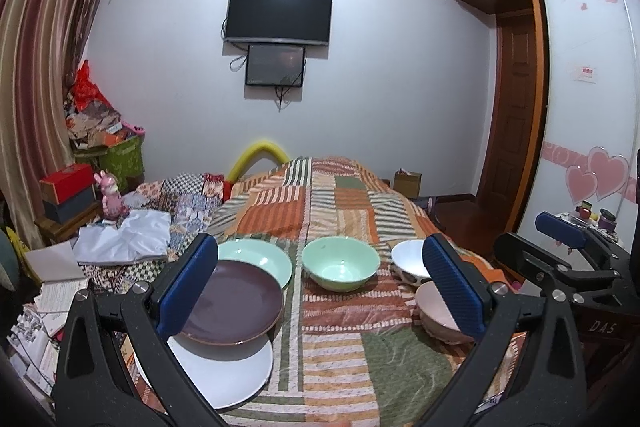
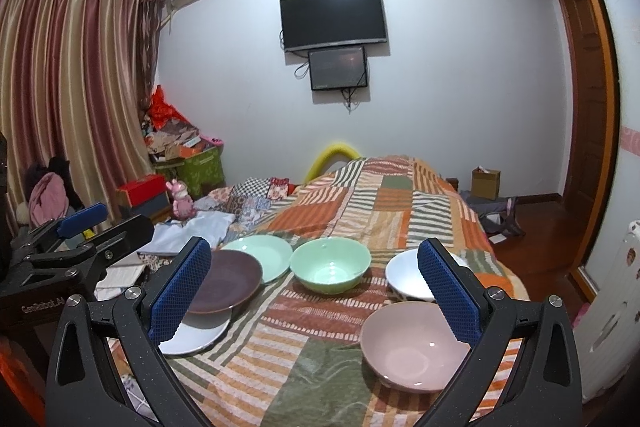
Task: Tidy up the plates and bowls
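Dishes lie on a patchwork bedspread [image 1: 320, 211]. On the left a dark purple plate [image 1: 236, 303] overlaps a white plate [image 1: 228, 371] and a mint green plate [image 1: 260, 259]. A mint green bowl [image 1: 340, 263] sits in the middle, with a white bowl [image 1: 408, 259] and a pink bowl [image 1: 436, 315] to its right. My left gripper [image 1: 320, 291] is open above the near edge, empty. In the right wrist view my right gripper [image 2: 316, 291] is open too, with the pink bowl [image 2: 412, 343] by its right finger, the green bowl [image 2: 330, 269] ahead and the purple plate [image 2: 228, 279] at its left.
Papers and folded cloth [image 1: 124, 239] clutter the bed's left side, beside a nightstand with boxes [image 1: 68, 187] and a pink figurine [image 1: 110, 195]. A wardrobe [image 1: 588, 107] stands at right. Bare bedspread stretches beyond the dishes toward the far wall.
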Tool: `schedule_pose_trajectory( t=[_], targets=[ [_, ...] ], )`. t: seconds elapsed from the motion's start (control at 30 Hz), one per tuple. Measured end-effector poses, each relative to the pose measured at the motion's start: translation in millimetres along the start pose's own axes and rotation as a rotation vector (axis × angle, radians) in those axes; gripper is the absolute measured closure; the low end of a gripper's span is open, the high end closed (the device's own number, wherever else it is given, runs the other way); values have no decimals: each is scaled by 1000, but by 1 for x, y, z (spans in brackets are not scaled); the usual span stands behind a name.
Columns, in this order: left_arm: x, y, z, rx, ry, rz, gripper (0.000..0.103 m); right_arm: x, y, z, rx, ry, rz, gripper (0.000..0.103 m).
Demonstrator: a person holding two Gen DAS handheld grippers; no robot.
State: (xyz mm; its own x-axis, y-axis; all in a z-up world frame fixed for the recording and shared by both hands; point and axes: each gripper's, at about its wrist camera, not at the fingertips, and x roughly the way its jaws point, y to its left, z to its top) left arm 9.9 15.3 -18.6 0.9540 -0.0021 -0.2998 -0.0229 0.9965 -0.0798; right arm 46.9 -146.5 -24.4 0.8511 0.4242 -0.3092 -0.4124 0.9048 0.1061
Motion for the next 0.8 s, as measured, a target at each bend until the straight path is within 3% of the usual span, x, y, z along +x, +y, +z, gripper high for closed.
schedule_pose_trajectory(
  t=[0.5,0.8],
  targets=[
    [52,82,-31,-21,125,148,0,79,38,-18,-72,167,76,0],
    [99,147,-51,-115,254,205,0,133,60,-36,-109,274,123,0]
  ],
)
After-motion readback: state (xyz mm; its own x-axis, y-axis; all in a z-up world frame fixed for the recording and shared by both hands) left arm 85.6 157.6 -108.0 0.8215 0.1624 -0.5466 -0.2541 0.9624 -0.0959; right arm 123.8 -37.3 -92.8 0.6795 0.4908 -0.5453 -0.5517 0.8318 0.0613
